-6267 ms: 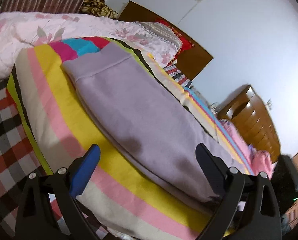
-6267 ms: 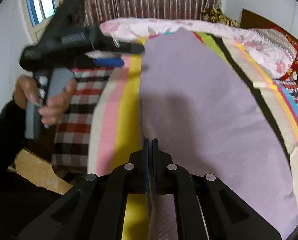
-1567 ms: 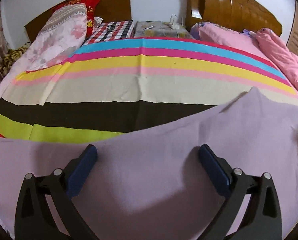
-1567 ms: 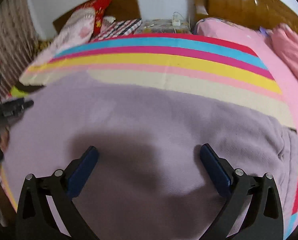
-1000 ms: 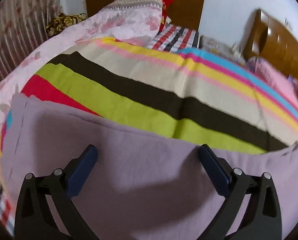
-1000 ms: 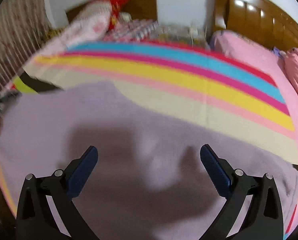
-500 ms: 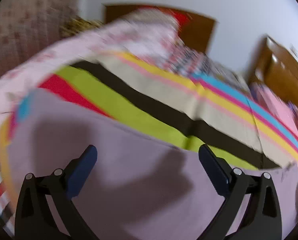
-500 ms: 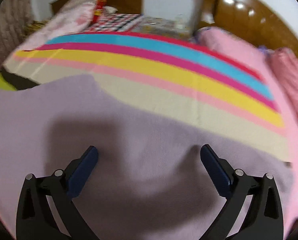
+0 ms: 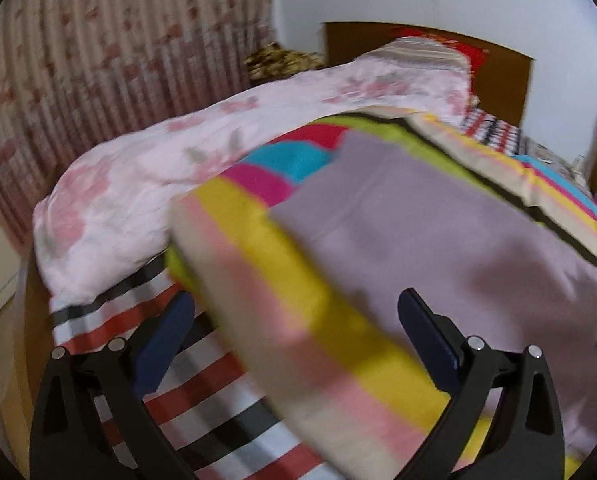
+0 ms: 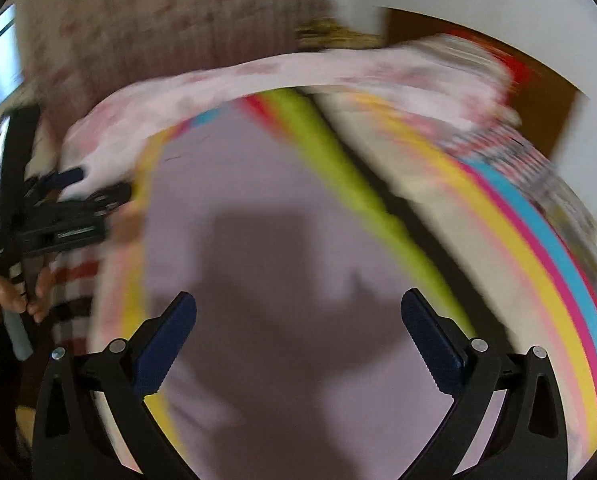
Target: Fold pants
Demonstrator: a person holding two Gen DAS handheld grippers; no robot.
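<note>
The lilac pants (image 9: 450,240) lie flat on a striped blanket (image 9: 298,280) on the bed. In the left wrist view my left gripper (image 9: 296,332) stands open over the blanket's near edge, left of the pants, holding nothing. The right wrist view is blurred by motion. There the pants (image 10: 266,272) fill the middle, and my right gripper (image 10: 298,334) hovers open above them with nothing between its fingers. The left gripper (image 10: 94,186) shows at the far left of that view, held by a hand (image 10: 2,296), beside the pants' left edge.
A pink floral quilt (image 9: 178,152) lies rolled along the far side of the bed. A checked sheet (image 9: 178,380) shows under the blanket's near edge. A curtain (image 9: 98,60) hangs behind, and a wooden headboard (image 9: 498,76) stands at the back right.
Both views have swung left, toward the curtain and the floral quilt. The left gripper has moved off the pants to the blanket's edge. Both grippers stay open.
</note>
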